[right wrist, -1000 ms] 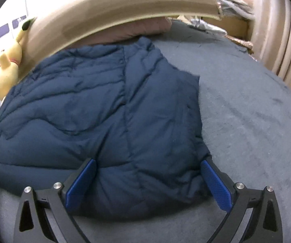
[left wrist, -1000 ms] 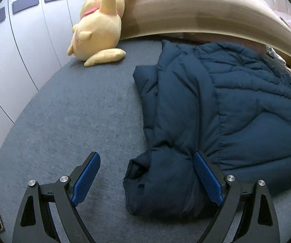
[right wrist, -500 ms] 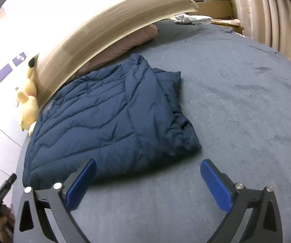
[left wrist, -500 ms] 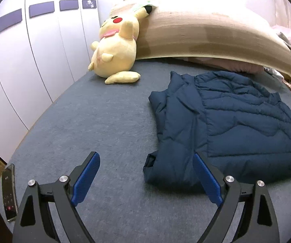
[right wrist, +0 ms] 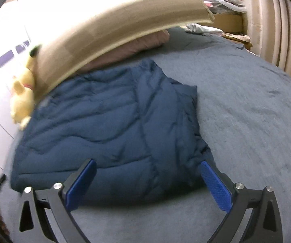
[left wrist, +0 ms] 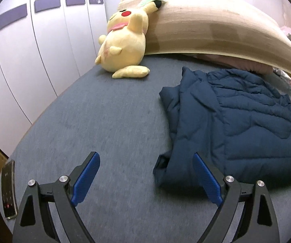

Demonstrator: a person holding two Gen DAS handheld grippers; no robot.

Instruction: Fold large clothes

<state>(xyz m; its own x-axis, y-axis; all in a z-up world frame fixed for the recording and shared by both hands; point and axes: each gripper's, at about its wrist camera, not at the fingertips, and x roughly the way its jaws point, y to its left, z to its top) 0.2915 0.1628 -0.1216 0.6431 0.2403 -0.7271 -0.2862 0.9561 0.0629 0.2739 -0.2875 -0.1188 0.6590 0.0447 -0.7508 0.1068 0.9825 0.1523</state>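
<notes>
Now | grey bed (left wrist: 108,121); navy jacket (right wrist: 108,125) folded; white wardrobe (left wrist: 33,60) | both fingers wide, empty

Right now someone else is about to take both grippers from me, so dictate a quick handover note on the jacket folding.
Left hand-held gripper: open, holding nothing, above the bed near the jacket's left edge.
Right hand-held gripper: open, holding nothing, over the jacket's near edge.
Navy puffer jacket: lying on the bed, both sides folded in over the middle.
Yellow plush toy sits apart against the headboard.
Done: side folds look finished.
Left: probably fold it in half lengthwise and tidy the loose near-left corner.
</notes>
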